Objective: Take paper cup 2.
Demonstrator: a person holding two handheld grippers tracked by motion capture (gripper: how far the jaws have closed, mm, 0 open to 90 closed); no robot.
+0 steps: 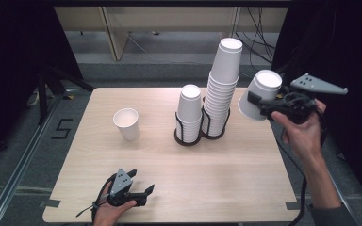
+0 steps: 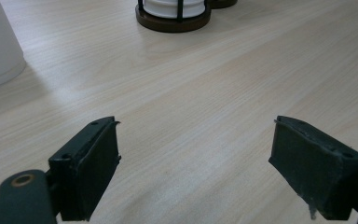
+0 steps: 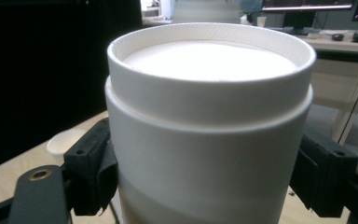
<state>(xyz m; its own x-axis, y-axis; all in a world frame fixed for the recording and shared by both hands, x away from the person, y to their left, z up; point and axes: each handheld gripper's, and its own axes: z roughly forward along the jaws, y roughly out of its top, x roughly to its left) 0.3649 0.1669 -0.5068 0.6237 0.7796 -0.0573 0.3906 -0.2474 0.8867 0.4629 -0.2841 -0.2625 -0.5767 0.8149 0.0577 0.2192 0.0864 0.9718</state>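
Paper cup (image 1: 260, 95), inverted, we clamp in right tool (image 1: 264, 104) beside tall stack (image 1: 222, 89), likely for stacking; left tool (image 1: 139, 192) rests apart on table (image 1: 207, 169).

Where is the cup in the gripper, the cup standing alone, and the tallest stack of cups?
held cup (image 1: 258, 96), high view, on its side wall.
lone cup (image 1: 127, 123), high view, on its open rim and inside.
tallest stack (image 1: 222, 89), high view, on the middle of the stack.
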